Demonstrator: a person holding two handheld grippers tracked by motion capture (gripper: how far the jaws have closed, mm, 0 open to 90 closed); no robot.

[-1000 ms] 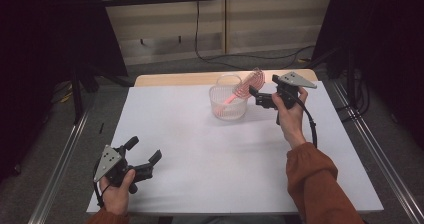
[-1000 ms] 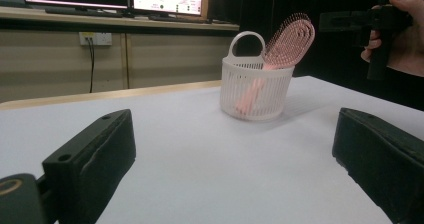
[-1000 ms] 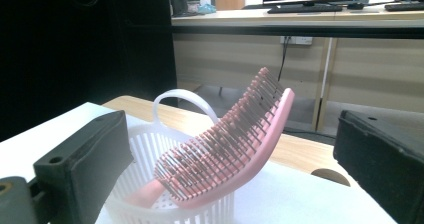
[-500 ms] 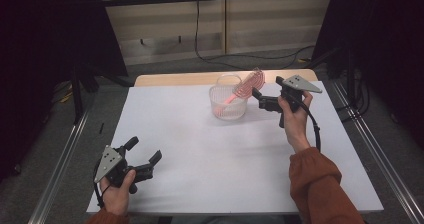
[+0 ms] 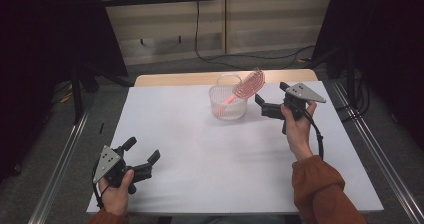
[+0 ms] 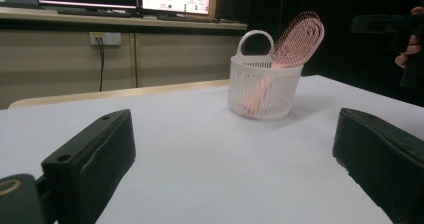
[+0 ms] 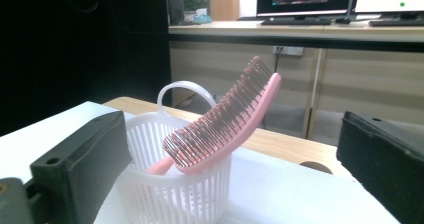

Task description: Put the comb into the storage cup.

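White table (image 5: 200,149): pink brush (image 5: 246,88) leans in basket (image 5: 228,106); both grippers gape, empty

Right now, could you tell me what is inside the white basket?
A pink hairbrush stands tilted in the white basket, handle down, its bristled head sticking out over the rim. The slatted wall partly hides the handle's lower end and the basket's bottom.

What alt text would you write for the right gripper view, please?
A pink hairbrush stands handle-down in a white slotted basket on a white table, its bristled head leaning out over the rim. The right gripper, jaws open, frames it from close by.
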